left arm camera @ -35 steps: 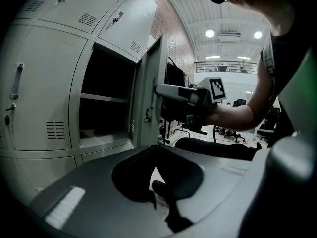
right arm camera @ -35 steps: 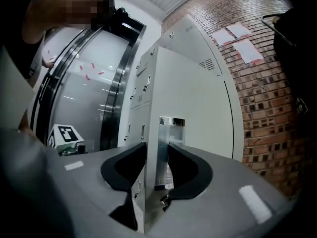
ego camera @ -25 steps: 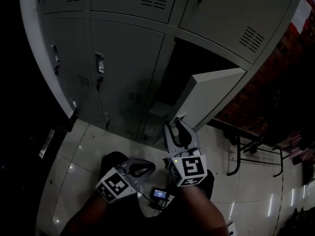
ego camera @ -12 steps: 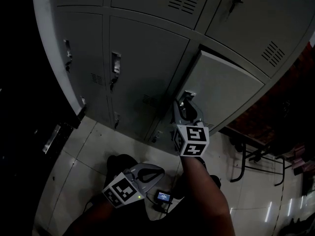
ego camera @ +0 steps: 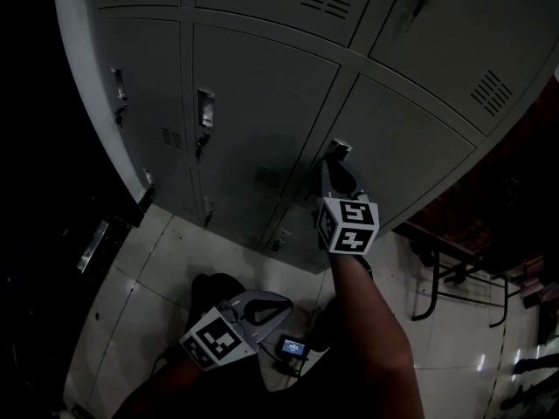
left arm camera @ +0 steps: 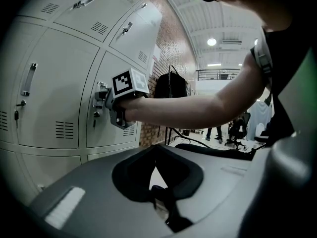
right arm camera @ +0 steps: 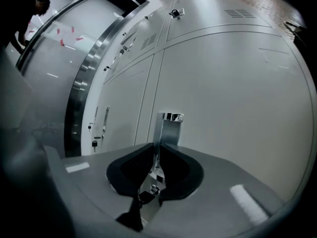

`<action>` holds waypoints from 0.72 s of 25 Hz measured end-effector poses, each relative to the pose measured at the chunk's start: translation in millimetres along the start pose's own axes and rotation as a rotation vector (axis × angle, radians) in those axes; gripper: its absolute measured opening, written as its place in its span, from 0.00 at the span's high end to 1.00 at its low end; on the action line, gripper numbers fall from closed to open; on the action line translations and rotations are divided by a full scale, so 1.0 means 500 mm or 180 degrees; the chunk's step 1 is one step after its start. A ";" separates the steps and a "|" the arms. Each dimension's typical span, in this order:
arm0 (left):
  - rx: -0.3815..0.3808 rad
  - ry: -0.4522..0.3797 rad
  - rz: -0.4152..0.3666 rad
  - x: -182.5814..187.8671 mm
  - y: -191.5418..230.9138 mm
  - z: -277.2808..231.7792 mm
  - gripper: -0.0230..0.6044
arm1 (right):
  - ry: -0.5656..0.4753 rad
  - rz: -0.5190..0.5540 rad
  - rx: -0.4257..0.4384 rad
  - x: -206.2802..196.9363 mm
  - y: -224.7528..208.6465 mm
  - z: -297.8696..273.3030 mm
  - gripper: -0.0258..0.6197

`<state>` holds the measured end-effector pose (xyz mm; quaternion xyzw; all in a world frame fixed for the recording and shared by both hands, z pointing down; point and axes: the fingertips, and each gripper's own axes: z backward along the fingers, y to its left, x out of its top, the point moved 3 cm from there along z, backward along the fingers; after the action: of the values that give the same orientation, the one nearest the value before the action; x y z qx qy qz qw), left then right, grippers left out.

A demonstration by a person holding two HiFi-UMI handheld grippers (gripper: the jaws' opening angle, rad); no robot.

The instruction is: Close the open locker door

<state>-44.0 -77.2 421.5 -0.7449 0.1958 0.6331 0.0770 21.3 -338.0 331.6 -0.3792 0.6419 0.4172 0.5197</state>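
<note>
The grey locker door (ego camera: 410,147) lies flush with the doors around it. My right gripper (ego camera: 337,166) reaches up to its chrome handle (ego camera: 339,149). In the right gripper view the handle (right arm camera: 169,125) rises straight ahead on the door (right arm camera: 237,108). The right gripper's (right arm camera: 156,155) jaws are closing, and the handle's thin lower edge runs down into the slit between the pads. The left gripper view shows the right gripper (left arm camera: 101,100) against the handle (left arm camera: 100,90) from the side. My left gripper (ego camera: 269,302) hangs low over the floor; this gripper (left arm camera: 157,150) is shut with nothing in it.
A neighbouring locker with its handle (ego camera: 203,112) stands to the left, and more lockers are above. A metal chair frame (ego camera: 445,269) and a brick wall (ego camera: 524,147) are on the right. A small lit device (ego camera: 293,347) lies on the tiled floor. People (left arm camera: 218,130) stand far off.
The locker door has swung from wide open to flush with its frame. My right gripper followed it forward to the handle and its jaws narrowed. The left gripper barely moved.
</note>
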 end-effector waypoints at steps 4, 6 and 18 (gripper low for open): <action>0.0004 0.0018 -0.0015 -0.002 0.000 -0.002 0.94 | -0.0067 -0.0057 0.0022 0.004 0.001 0.006 0.89; 0.0016 0.0047 -0.0017 -0.005 0.000 -0.003 0.94 | -0.0114 -0.0068 0.0029 0.010 0.001 0.015 0.89; 0.0049 0.0192 -0.0034 -0.018 -0.003 -0.011 0.94 | -0.0105 -0.0217 0.0459 -0.021 0.006 0.154 0.96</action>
<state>-39.4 -76.2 431.0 -0.7640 0.1989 0.6085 0.0801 47.2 -264.6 333.6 -0.3555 0.6484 0.3582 0.5700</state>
